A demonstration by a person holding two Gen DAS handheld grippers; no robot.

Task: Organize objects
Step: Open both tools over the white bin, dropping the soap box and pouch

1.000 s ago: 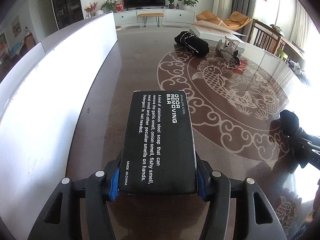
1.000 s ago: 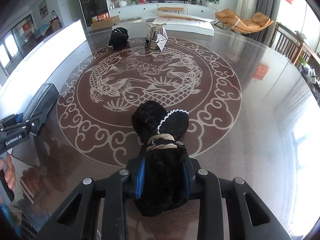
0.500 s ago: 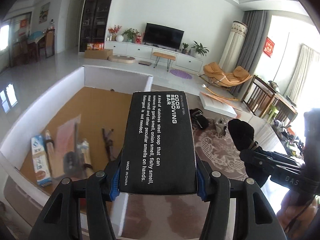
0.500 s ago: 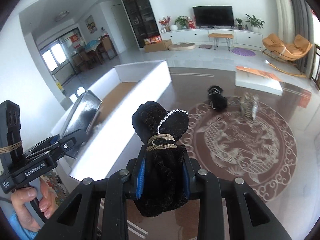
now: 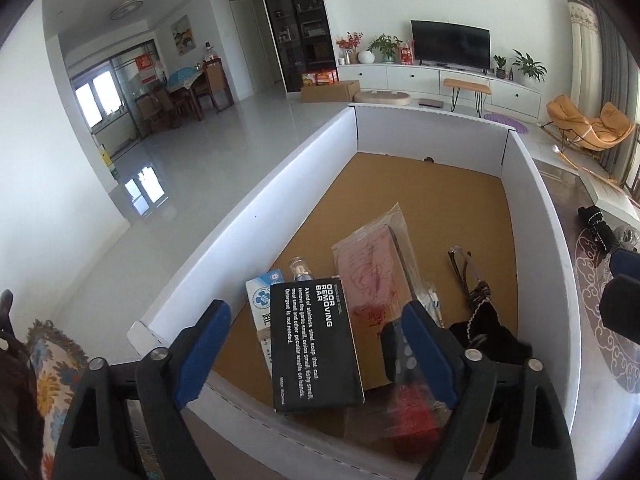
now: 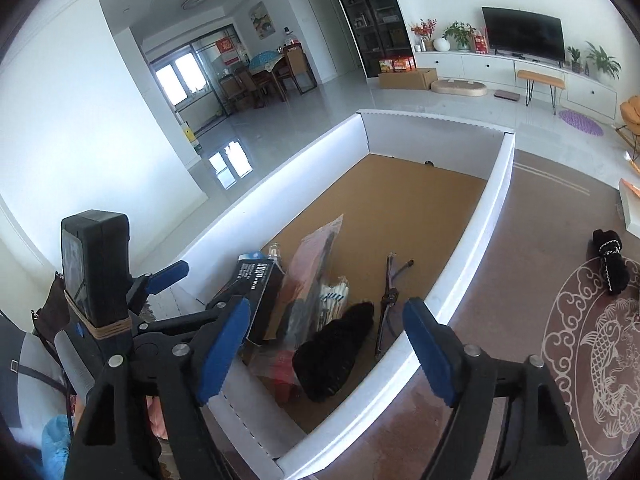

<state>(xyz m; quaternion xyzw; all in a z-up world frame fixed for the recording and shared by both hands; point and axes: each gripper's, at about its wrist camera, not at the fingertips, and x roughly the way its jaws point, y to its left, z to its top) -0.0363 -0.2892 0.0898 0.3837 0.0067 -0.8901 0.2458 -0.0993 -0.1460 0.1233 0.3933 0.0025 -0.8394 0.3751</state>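
My left gripper (image 5: 316,344) is open above the near end of a large white box (image 5: 248,216) with a brown floor. The black "odor removing bar" box (image 5: 316,344) lies loose in it, between the spread fingers. My right gripper (image 6: 328,344) is open too. The black velvet pouch (image 6: 336,352) it held lies in the box near the right wall, and shows in the left wrist view (image 5: 486,334). The bar box (image 6: 258,300) also shows in the right wrist view, with the left gripper (image 6: 168,300) beside it.
Inside the box lie a pink plastic packet (image 5: 372,276), a blue-white carton (image 5: 264,300), a small bottle (image 5: 300,268), glasses (image 5: 464,268) and a red packet (image 5: 412,412). Another black pouch (image 6: 610,256) lies on the brown patterned table (image 6: 520,264) to the right.
Both grippers moved left over the white box and opened. The bar box and the black pouch dropped out of the fingers into the box.
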